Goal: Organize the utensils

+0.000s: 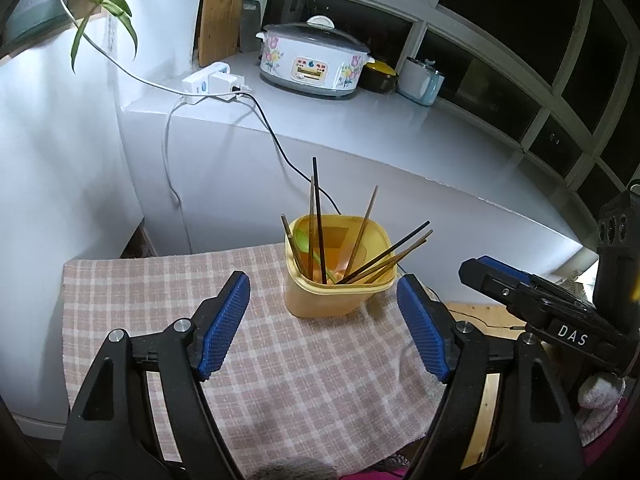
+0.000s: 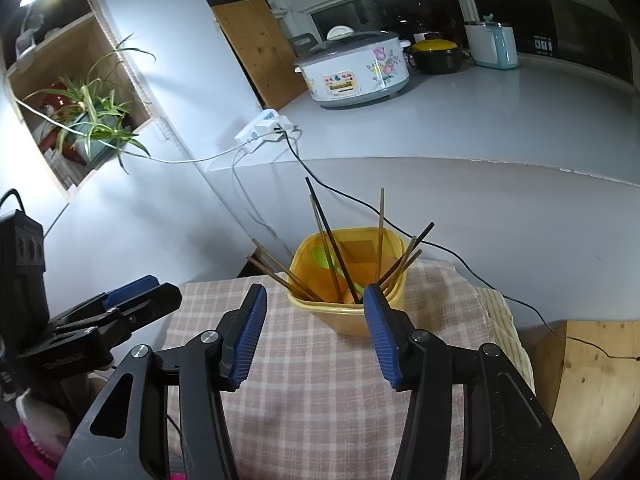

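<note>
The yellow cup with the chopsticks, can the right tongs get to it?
Probably yes. The right tongs are open and empty, and the yellow cup stands just ahead on the checked cloth with nothing between. The chopsticks fan outward, so they might get bumped.

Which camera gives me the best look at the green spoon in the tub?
Left wrist: the green spoon shows bowl and handle inside the tub. On the right wrist, chopsticks cross it and only its bowl is clear.
</note>
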Available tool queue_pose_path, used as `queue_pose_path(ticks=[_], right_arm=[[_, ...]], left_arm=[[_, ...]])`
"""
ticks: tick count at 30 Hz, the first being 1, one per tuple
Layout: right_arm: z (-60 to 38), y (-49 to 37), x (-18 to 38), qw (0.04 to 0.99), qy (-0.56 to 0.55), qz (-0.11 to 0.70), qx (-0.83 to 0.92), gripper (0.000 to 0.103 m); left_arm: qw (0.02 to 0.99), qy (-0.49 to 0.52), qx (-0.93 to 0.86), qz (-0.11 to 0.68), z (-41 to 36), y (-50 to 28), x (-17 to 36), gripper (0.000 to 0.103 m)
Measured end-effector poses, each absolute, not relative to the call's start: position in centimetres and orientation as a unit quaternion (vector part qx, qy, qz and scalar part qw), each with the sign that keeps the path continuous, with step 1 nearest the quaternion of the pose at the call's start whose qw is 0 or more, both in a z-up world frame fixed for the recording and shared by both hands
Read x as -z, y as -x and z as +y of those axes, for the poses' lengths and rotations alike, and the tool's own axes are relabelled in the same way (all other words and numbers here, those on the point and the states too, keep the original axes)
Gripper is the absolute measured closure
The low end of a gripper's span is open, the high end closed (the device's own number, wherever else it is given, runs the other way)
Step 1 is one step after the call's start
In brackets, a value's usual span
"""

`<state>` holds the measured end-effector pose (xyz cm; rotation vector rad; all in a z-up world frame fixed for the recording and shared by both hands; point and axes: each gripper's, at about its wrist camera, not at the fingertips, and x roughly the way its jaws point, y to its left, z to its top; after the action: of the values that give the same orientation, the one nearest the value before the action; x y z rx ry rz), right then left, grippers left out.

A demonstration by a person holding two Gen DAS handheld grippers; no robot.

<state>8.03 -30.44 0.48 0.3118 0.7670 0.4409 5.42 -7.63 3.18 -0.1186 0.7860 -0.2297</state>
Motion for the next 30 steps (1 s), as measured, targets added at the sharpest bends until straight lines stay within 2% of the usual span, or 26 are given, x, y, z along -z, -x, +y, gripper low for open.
queue_pose_path(ticks=[3, 17, 21, 30], right_arm=[[-30.23, -7.93, -0.56, 0.891, -0.151, 0.369, -0.215, 0.054], [-29.98, -7.55, -0.61, 0.893, -0.151, 0.366, -0.213, 0.052], [-30.00, -7.56, -0.59, 0.893, -0.151, 0.366, -0.213, 0.051], [-29.80, -7.98, -0.38, 0.890, -0.154, 0.373, -0.213, 0.051]], left_arm=[[0.916, 0.059, 0.108, 0.382, -7.51, -5.25, -3.36, 0.019], [0.918, 0.054, 0.095, 0.382, -7.49, -5.14, -3.82, 0.018], [0.919, 0.055, 0.087, 0.381, -7.45, -5.32, -3.85, 0.002], [0.919, 0.036, 0.061, 0.389, -7.57, -5.64, -3.75, 0.000]])
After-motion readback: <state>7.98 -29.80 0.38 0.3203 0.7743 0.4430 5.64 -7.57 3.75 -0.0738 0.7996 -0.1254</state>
